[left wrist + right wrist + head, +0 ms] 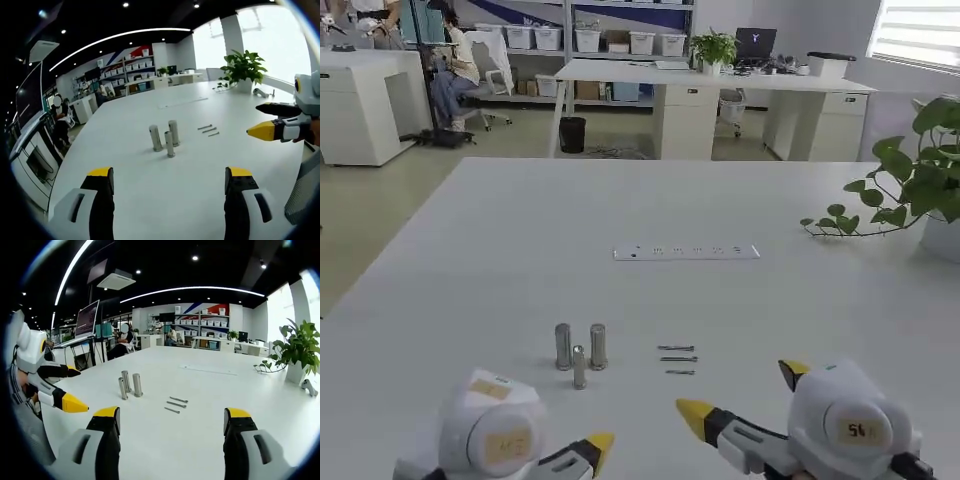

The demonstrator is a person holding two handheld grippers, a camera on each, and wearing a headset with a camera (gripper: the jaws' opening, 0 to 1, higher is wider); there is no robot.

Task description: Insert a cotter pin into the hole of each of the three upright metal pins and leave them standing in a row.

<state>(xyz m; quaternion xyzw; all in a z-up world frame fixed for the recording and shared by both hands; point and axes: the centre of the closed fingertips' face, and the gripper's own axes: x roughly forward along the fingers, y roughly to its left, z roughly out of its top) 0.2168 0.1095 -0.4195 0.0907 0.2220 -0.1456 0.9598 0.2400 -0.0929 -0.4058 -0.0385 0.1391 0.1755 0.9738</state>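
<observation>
Three metal pins [579,368], stickers [861,431] too blurred

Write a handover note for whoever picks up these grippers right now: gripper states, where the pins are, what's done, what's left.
Open and empty: left gripper and right gripper, both held over the near side of the table.
The three metal pins stand upright in a tight cluster, not a row.
The three cotter pins lie side by side just right of them in the head view, apart from them.
Done: nothing, no cotter pin is inserted.
Left: put one cotter pin through each metal pin's hole, then line the metal pins up in a row.
</observation>
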